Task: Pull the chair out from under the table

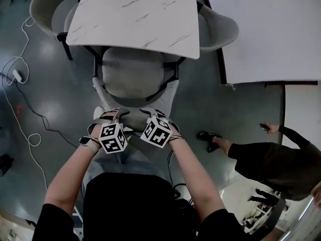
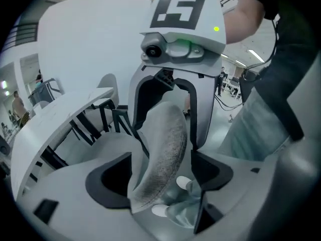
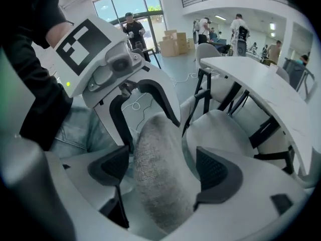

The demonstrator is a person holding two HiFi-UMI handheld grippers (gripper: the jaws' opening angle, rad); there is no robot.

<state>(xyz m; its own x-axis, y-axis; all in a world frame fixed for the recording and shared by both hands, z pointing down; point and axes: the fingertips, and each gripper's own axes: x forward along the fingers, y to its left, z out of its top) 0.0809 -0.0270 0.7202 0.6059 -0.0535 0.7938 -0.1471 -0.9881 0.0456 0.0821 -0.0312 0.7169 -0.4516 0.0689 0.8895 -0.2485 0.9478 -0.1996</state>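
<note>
Head view: left tool (image 1: pixel 111 115) and right tool (image 1: pixel 151 113), jaws apart, each straddle the backrest (image 1: pixel 132 119) of the grey fabric chair (image 1: pixel 131 77) tucked under the white marbled desk (image 1: pixel 135 14).

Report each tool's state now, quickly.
Left tool: open, straddling the chair backrest, not clamped.
Right tool: open, straddling the same backrest, not clamped.
</note>
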